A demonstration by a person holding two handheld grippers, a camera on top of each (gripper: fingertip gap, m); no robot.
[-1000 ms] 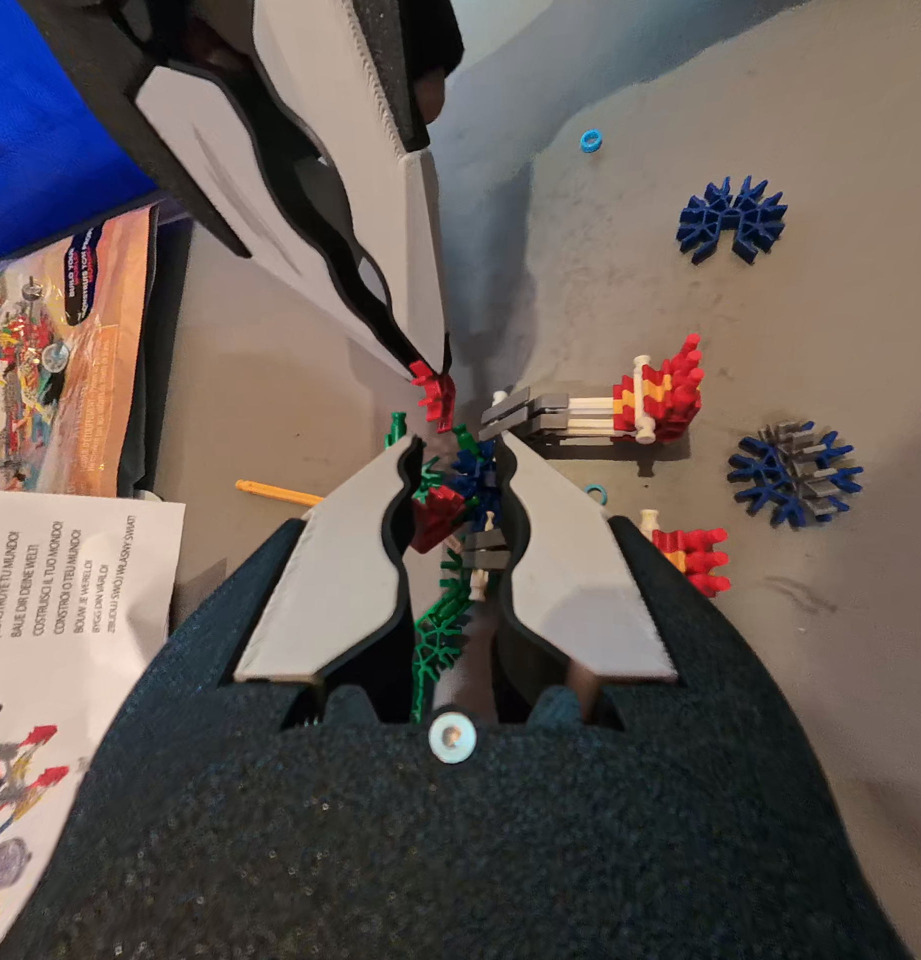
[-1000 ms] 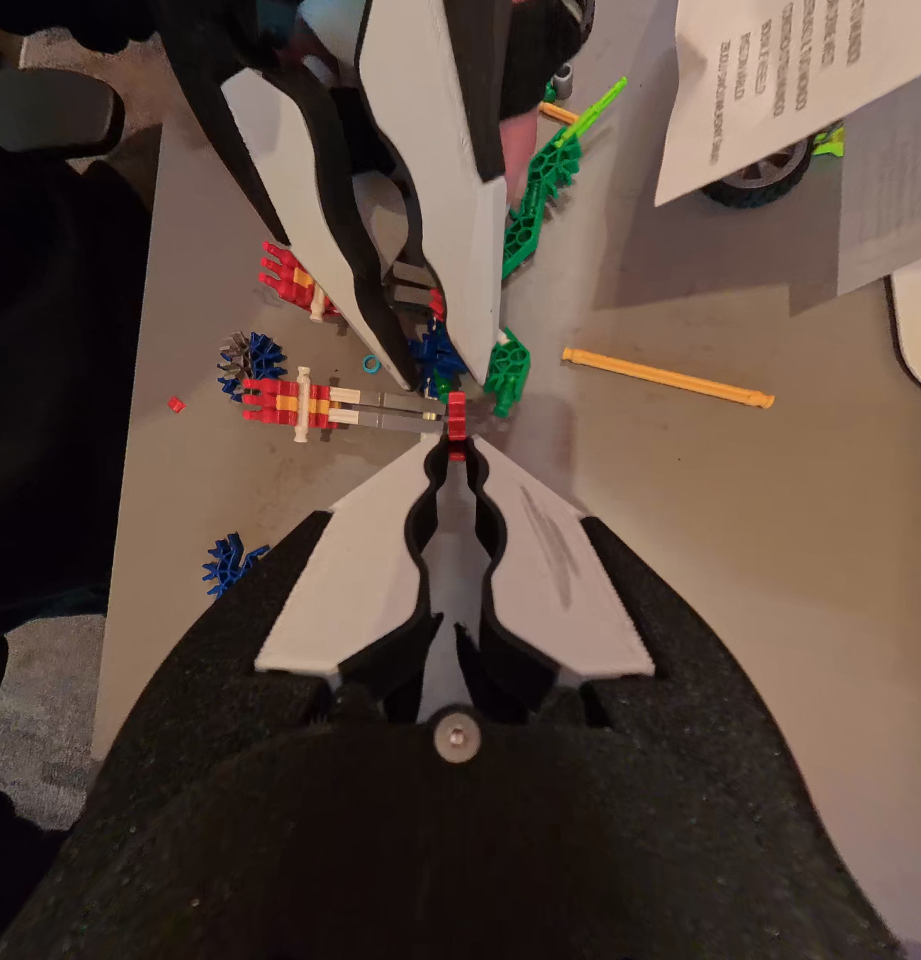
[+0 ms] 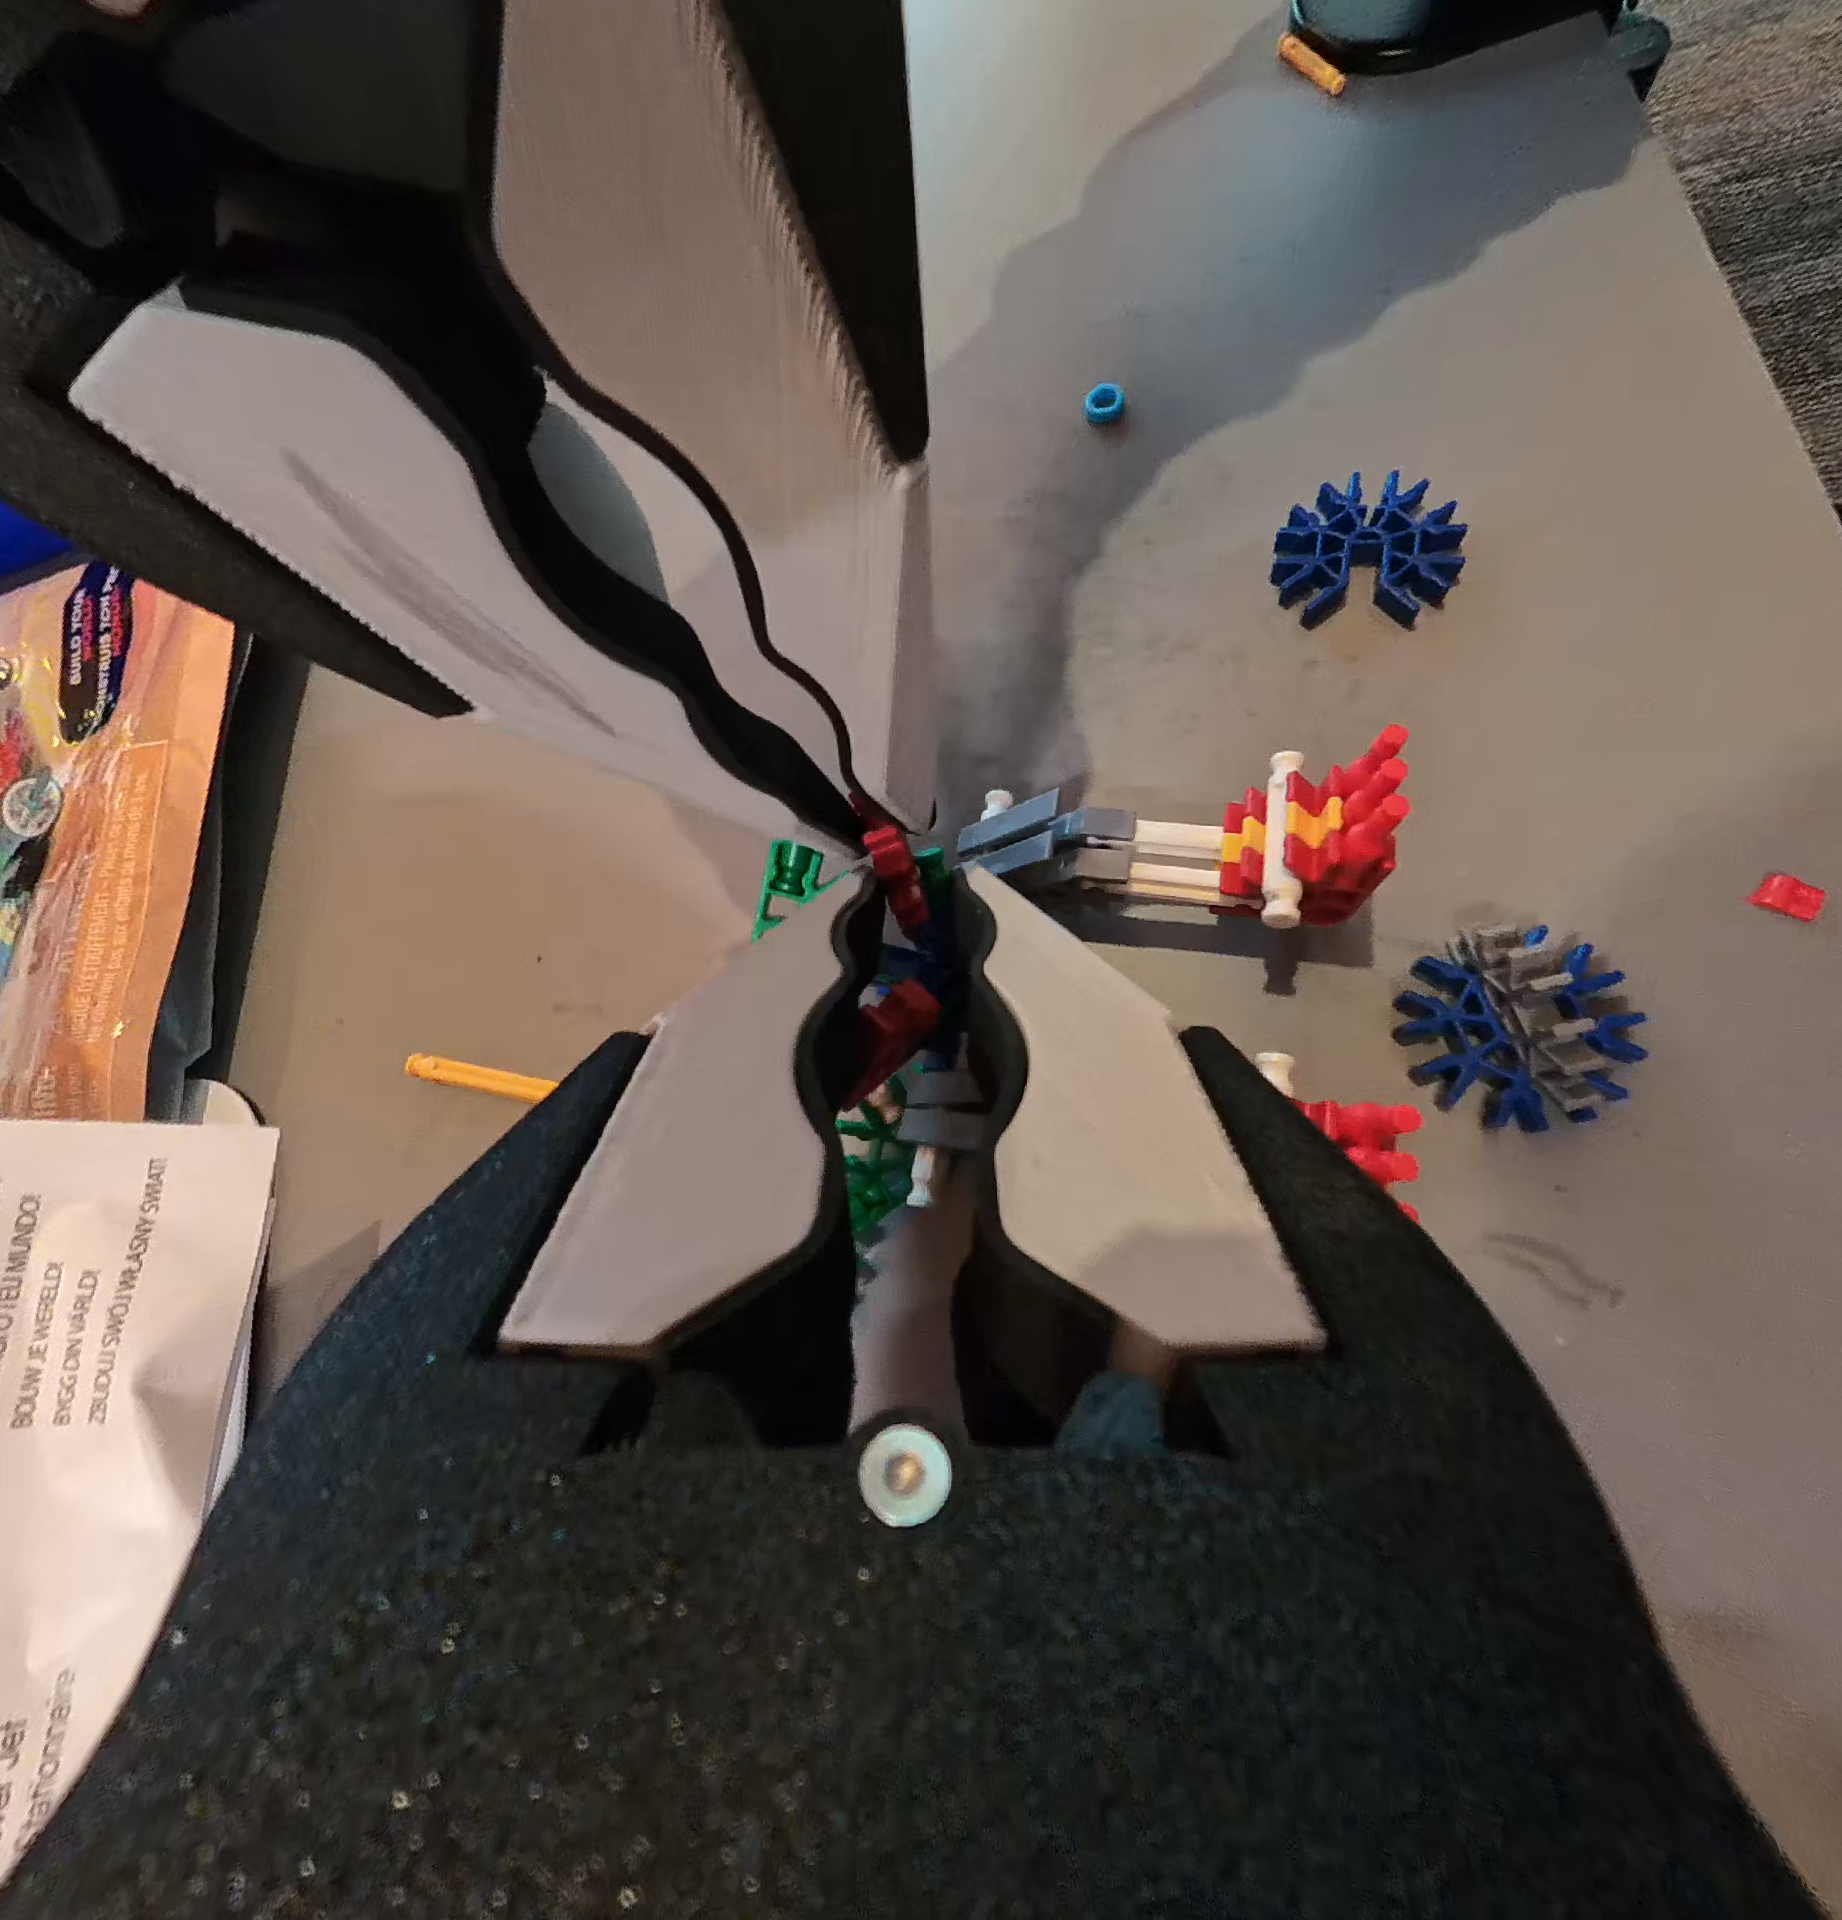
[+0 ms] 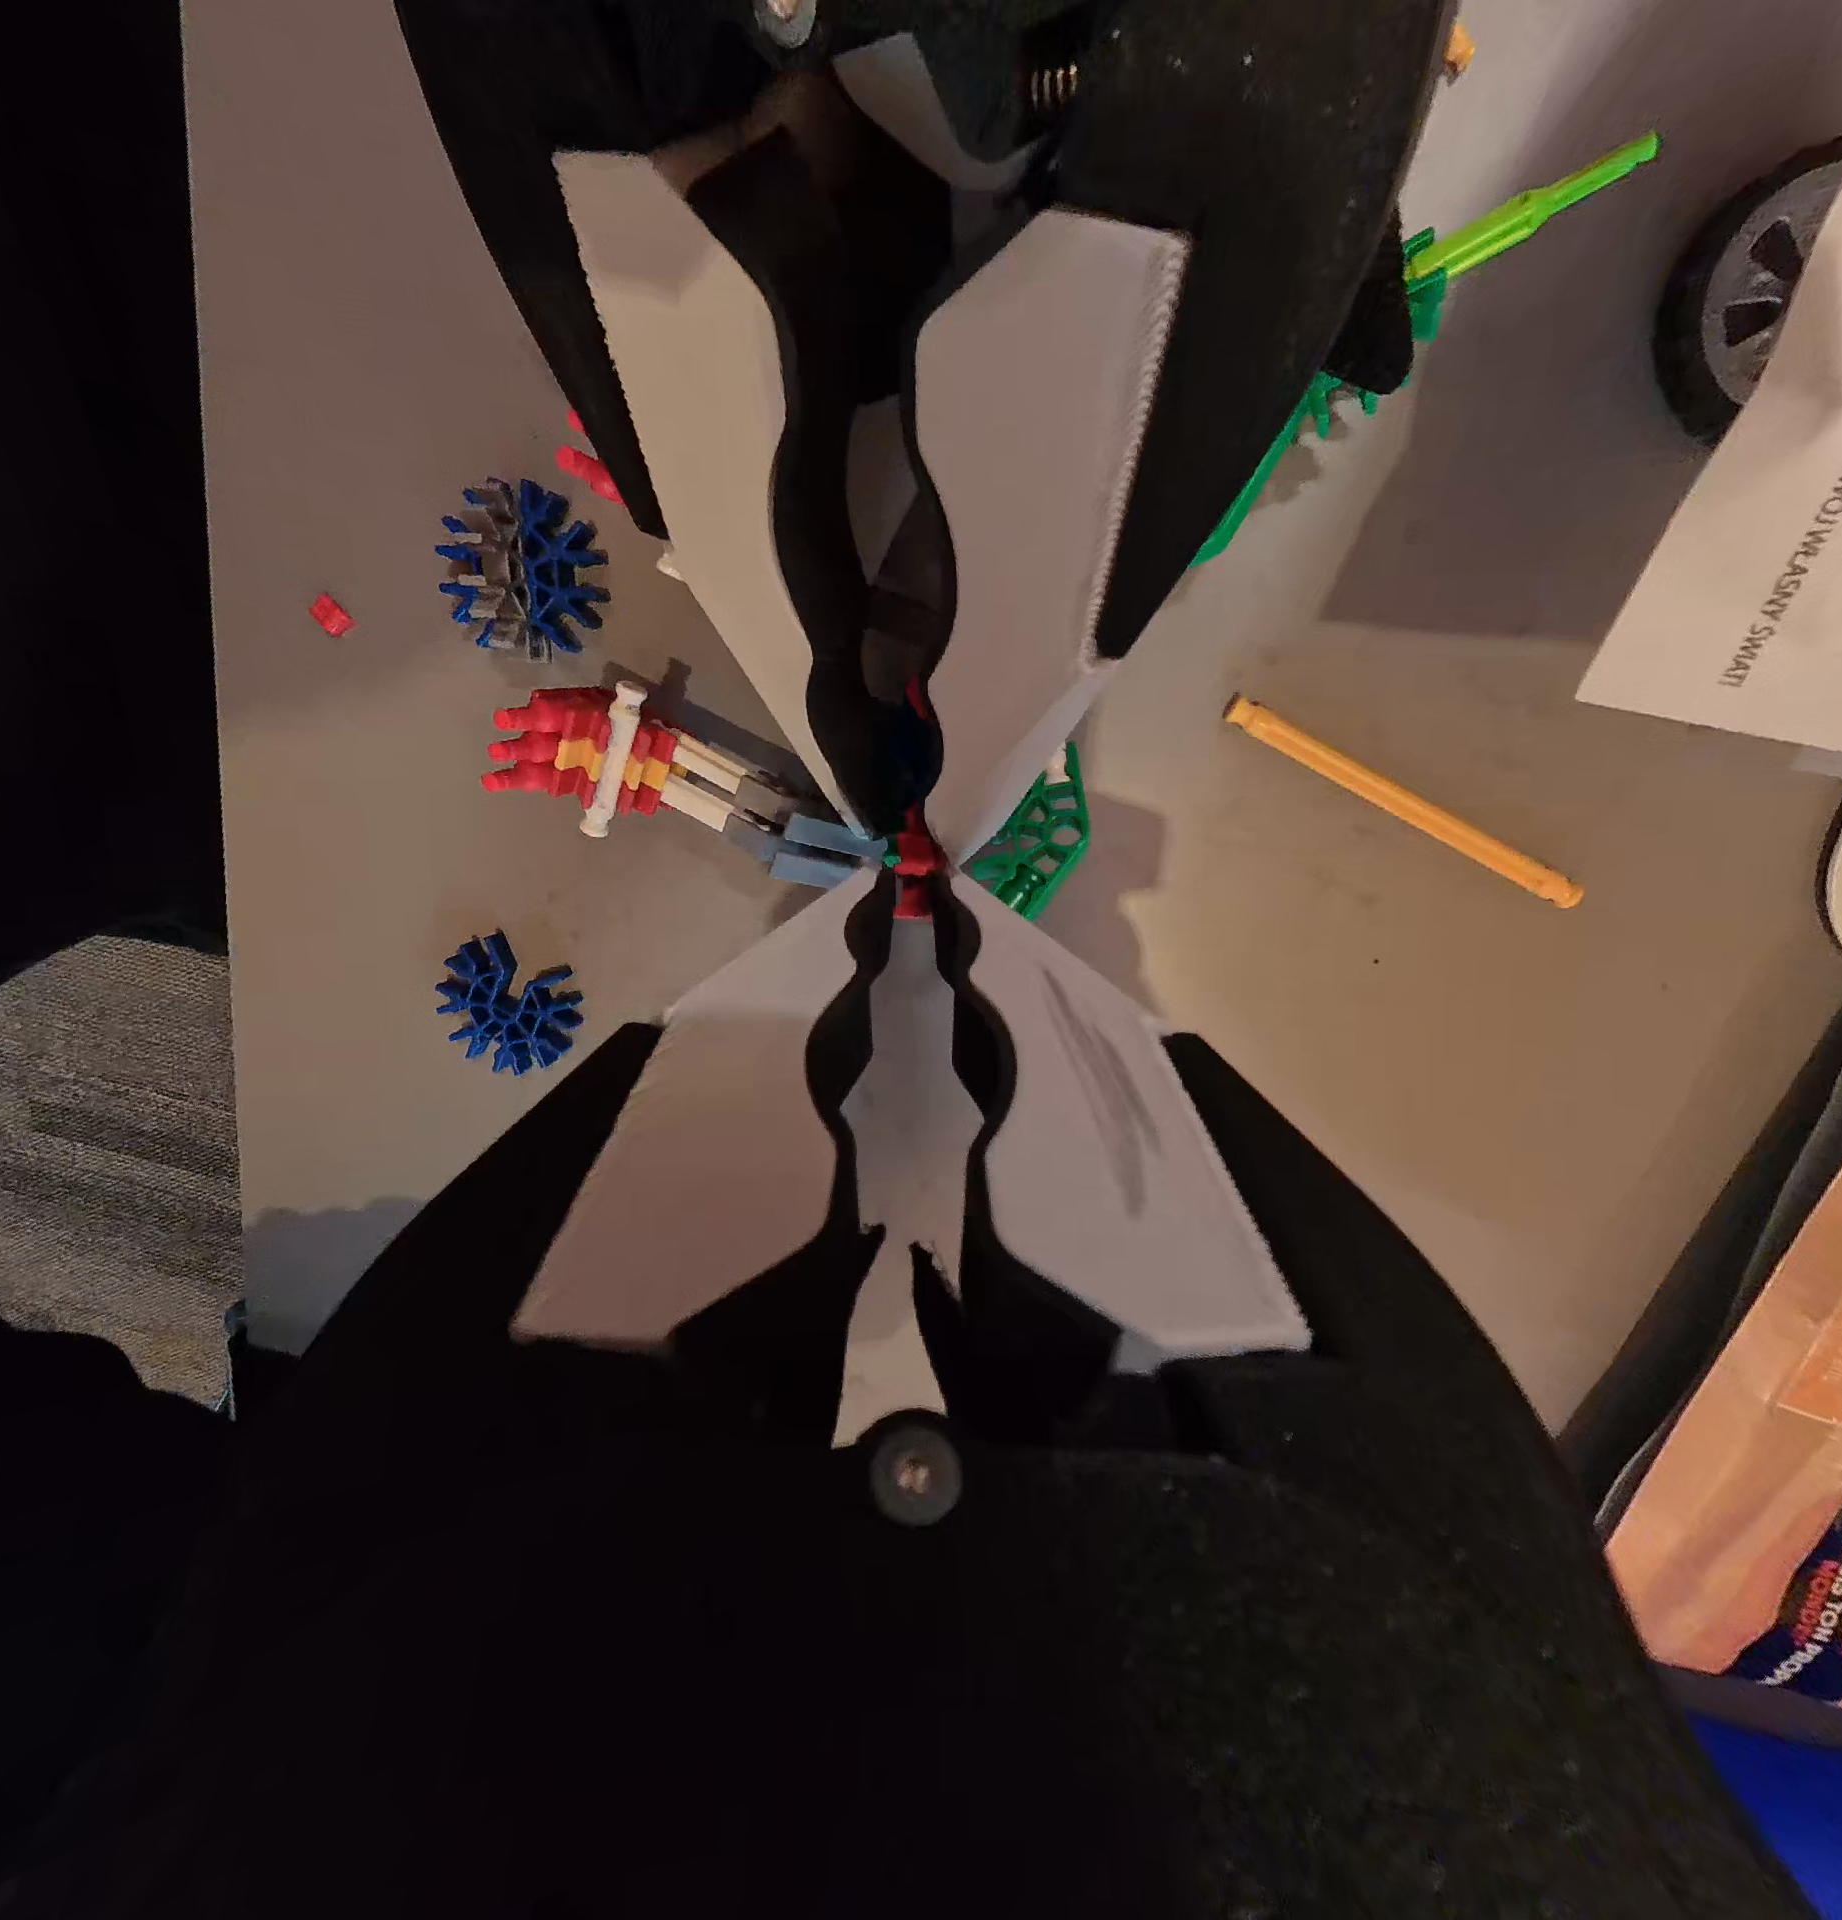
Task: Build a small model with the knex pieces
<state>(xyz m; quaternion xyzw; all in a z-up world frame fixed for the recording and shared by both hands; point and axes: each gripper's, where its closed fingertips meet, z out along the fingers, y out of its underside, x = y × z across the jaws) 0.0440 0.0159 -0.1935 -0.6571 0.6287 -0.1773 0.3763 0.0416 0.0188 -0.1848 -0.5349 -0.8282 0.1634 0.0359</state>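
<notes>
My left gripper [image 3: 909, 891] is shut on a small toy assembly [image 3: 896, 1023] of red, blue, green and grey plastic connectors, held between its fingers above the grey table [image 3: 1156, 1039]. My right gripper [image 4: 912, 881] is shut on a small red connector [image 4: 915, 894] at its fingertips. The two grippers meet tip to tip. The red connector [image 3: 891, 862] touches the front of the held assembly. In the left wrist view the right gripper [image 3: 886, 821] comes in from the upper left. In the right wrist view the left gripper [image 4: 896, 821] comes from the top. The joint itself is mostly hidden by the fingers.
On the table lie a red, yellow, white and grey assembly [image 3: 1260, 842], two blue snowflake connectors [image 3: 1369, 551] [image 3: 1509, 1029], a red chip [image 3: 1786, 896], a blue ring [image 3: 1104, 403], a yellow rod [image 4: 1400, 800], a green connector [image 4: 1042, 842], a wheel [image 4: 1748, 301], a paper sheet [image 3: 86, 1351] and a plastic bag [image 3: 75, 831]. Only a small space, under 4 cm, lies between the two pairs of fingers. From either gripper's tips it is about 15 cm to the red chip [image 3: 1786, 896].
The two grippers have closed in on each other and now face head-on. The red connector has gone from a small gap to touching the held assembly. The left fingers look closer together.
</notes>
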